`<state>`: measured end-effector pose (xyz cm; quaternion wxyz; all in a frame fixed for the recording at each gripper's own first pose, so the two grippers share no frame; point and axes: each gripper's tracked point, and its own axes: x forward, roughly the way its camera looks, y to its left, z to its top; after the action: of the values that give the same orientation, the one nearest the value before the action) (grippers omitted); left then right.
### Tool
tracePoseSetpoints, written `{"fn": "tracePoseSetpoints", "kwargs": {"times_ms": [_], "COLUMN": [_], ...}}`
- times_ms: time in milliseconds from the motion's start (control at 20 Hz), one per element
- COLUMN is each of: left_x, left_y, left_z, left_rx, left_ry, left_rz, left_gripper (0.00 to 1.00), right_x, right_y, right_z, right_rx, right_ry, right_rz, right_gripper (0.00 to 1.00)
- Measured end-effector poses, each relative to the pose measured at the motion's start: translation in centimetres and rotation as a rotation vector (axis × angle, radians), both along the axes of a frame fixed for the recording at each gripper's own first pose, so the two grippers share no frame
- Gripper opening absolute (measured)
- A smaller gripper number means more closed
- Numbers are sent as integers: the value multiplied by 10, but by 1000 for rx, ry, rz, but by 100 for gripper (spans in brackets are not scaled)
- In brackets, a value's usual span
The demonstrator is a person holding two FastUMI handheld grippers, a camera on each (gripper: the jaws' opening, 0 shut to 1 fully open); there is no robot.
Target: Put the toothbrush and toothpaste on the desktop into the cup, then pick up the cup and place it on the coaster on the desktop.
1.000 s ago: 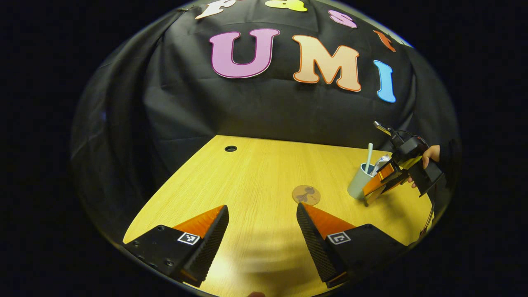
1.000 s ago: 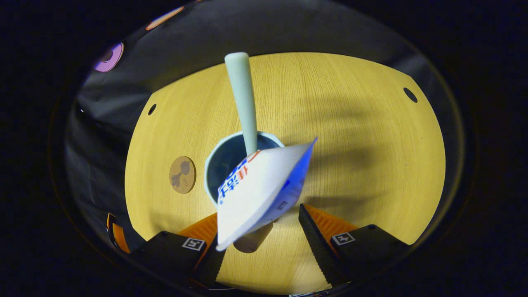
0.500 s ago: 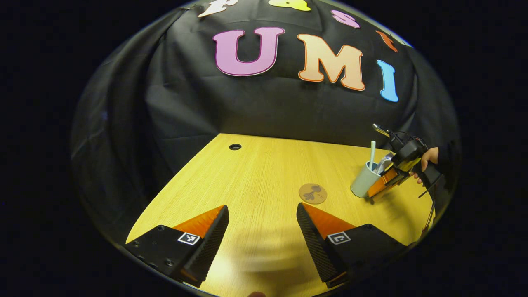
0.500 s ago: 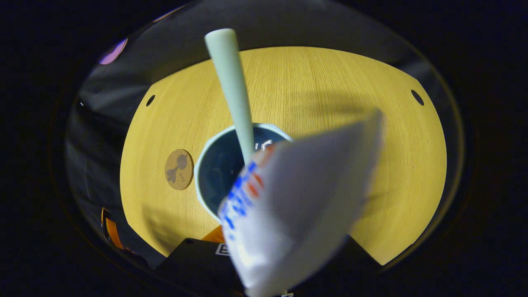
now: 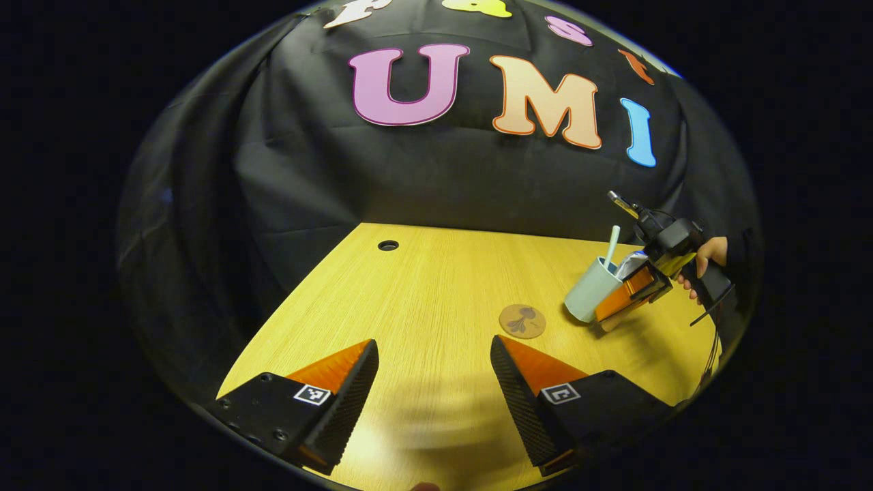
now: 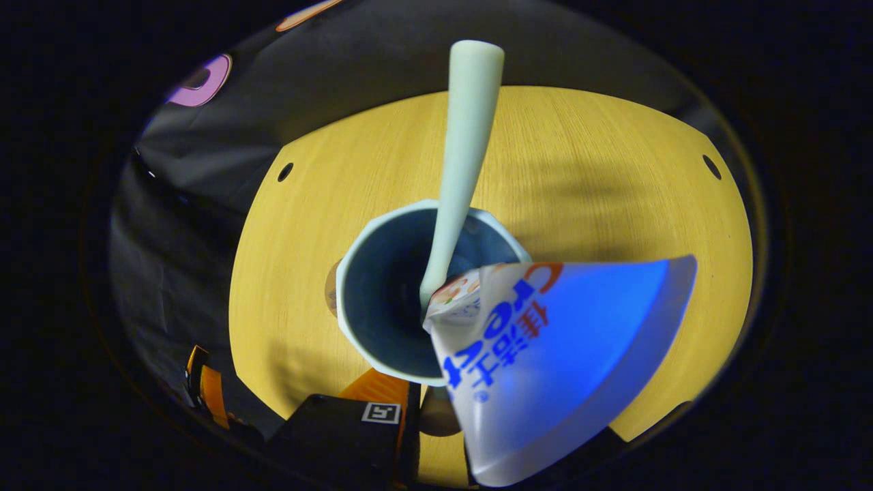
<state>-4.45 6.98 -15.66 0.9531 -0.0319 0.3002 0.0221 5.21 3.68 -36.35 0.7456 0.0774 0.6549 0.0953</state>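
The left gripper [image 5: 433, 382] hangs idle over the near desktop [image 5: 423, 286], jaws wide apart and empty. Beyond it the coaster [image 5: 522, 320] lies unobstructed, and just past it the right gripper [image 5: 624, 303] clamps the cup [image 5: 586, 293], which appears lifted and tilted. The risk is that the leaning toothbrush [image 6: 464, 143] and toothpaste [image 6: 552, 354] tip out or topple the cup at set-down.
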Motion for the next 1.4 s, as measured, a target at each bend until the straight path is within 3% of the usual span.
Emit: {"fn": "tracePoseSetpoints", "kwargs": {"times_ms": [450, 950, 1150, 1200, 1250, 1400], "left_x": [-1, 3, 3, 5, 6, 15], "left_y": [31, 58, 56, 53, 51, 39], "left_z": [-11, -22, -27, -26, -24, -19], "left_rx": [-15, -36, -48, -49, -51, -57], "left_ry": [12, 12, 14, 13, 13, 1], "left_rz": [24, 45, 40, 36, 30, 7], "left_gripper": [95, 95, 95, 96, 95, 96], "right_x": [0, -1, -6, -7, -9, -7], "right_y": [-2, -19, -16, -15, -15, -13], "right_z": [-4, -9, -2, 3, 11, 24], "right_rx": [18, -100, -82, -71, -67, -76], "right_ry": [-12, -12, -28, -40, -52, -131], "right_rz": [46, 162, 173, 180, 188, 224], "right_gripper": [24, 23, 29, 55, 57, 94]}}
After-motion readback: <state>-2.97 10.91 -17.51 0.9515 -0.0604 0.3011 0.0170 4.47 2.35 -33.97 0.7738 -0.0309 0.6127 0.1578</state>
